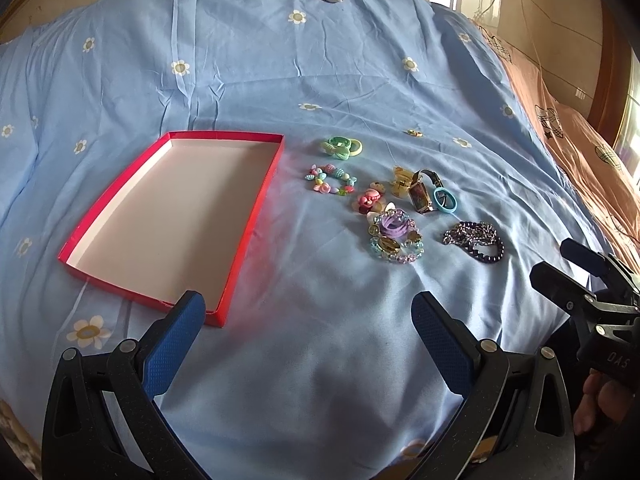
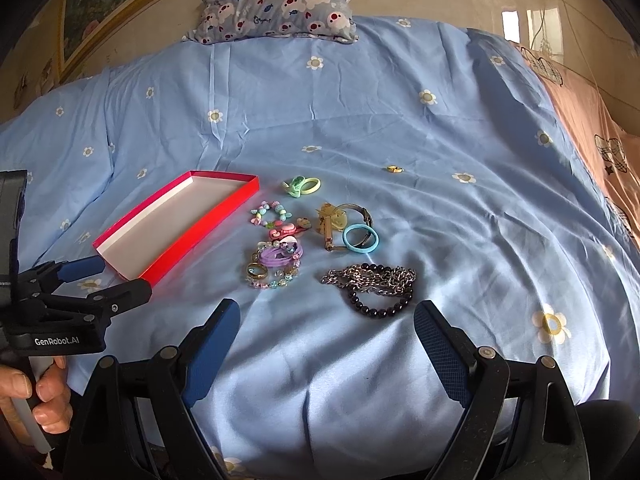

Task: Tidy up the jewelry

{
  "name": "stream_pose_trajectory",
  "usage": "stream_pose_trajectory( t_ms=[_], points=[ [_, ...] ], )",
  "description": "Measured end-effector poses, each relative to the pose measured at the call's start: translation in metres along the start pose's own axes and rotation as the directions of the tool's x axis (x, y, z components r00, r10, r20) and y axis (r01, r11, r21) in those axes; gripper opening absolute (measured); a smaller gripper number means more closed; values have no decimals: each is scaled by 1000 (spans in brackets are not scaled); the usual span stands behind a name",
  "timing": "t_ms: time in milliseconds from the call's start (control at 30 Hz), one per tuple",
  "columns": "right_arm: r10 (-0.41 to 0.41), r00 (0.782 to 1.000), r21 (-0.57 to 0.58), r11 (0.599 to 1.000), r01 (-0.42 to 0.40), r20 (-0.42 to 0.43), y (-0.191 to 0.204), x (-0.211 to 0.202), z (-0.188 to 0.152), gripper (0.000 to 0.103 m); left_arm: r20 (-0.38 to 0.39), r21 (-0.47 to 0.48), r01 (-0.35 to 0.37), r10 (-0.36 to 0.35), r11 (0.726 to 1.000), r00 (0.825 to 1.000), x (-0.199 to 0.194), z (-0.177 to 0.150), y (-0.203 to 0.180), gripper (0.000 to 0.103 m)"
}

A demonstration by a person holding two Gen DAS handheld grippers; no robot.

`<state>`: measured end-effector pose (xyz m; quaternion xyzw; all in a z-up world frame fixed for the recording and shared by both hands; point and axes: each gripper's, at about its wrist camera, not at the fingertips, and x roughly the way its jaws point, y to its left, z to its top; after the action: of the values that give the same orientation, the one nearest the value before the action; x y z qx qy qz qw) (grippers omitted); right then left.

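While both grippers (image 1: pixel 308 312) (image 2: pixel 326 320) gape empty, the chain (image 2: pixel 370 276), seemingly tangled with beads (image 2: pixel 380 306) at 12 o'clock, may snag.

"GenRobot.AI": white lettering on left tongs (image 2: pixel 120 280) black body. "DAS": right tongs (image 1: pixel 560 264) body. Pillow (image 2: pixel 280 4): cursive word, illegible.

shallow red cardboard tray with a white floor (image 1: pixel 120 216) lies flat and holds nothing — just right of it, a scattered cluster of colourful bead bracelets, rings and chains (image 2: pixel 320 248) on the bedspread.
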<state>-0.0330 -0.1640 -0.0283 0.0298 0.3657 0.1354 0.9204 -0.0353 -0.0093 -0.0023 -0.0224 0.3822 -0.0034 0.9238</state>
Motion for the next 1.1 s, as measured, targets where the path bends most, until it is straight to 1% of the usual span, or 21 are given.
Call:
stream_pose_trajectory(
  t_ms=[167,333,467,567,667,767,900,967,1033,1100],
  points=[
    [5,1000,17,1000,-5,-8,-8,5,0,90,-20,1,28,-28,1000,999,8,7,0,103],
    [7,1000,22,1000,-7,-13,-11,10,2,90,-40,9,48,-47,999,998,17,13,-1,99],
    [8,1000,25,1000,-8,-16,-14,13,4,90,-56,16,60,-59,998,997,25,18,-2,94],
    [11,1000,31,999,-11,-28,-17,18,6,90,-75,17,76,-74,997,994,32,21,-3,87],
    [17,999,43,999,-15,-40,-21,24,8,89,-91,15,99,-98,995,991,41,26,-4,84],
    [24,998,55,998,-21,-51,-25,30,12,82,-103,13,121,-119,993,987,49,32,-6,77],
    [33,997,83,996,-27,-68,-35,40,18,66,-117,18,138,-135,990,984,60,42,-10,69],
    [42,996,102,994,-34,-80,-40,46,22,61,-125,20,147,-144,989,982,66,47,-11,67],
    [49,995,116,993,-38,-91,-44,52,24,53,-136,22,152,-148,988,980,73,51,-13,67],
    [56,993,127,991,-43,-103,-46,58,27,50,-148,22,162,-157,987,977,79,55,-15,65]
  ],
)
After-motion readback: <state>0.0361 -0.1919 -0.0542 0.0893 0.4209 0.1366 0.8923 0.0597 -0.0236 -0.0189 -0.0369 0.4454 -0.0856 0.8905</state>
